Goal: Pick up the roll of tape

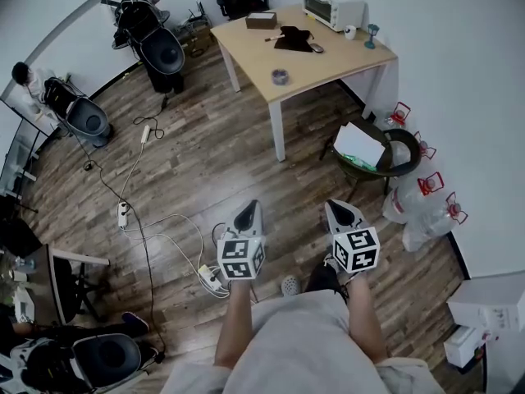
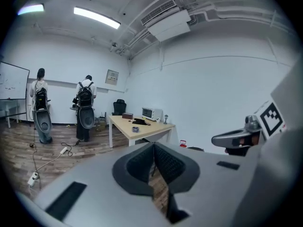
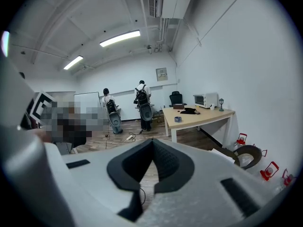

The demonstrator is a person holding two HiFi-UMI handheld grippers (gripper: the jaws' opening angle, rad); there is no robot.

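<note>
A small grey roll of tape (image 1: pixel 280 76) lies near the front edge of a light wooden table (image 1: pixel 328 64) across the room. It also shows as a small ring (image 2: pixel 135 129) in the left gripper view and as a ring (image 3: pixel 177 119) in the right gripper view. My left gripper (image 1: pixel 248 213) and right gripper (image 1: pixel 342 212) hang side by side above the wooden floor, well short of the table. Both are shut with nothing between their pads. Each points slightly downward toward the table.
On the table stand a toaster oven (image 1: pixel 331 7), a brown box (image 1: pixel 261 20), a dark cloth (image 1: pixel 293 38) and a small cup. A round chair with papers (image 1: pixel 373 150) and water jugs (image 1: pixel 418 199) sit at the right wall. Cables and a power strip (image 1: pixel 124 214) cross the floor. Two people (image 2: pixel 61 110) stand far left.
</note>
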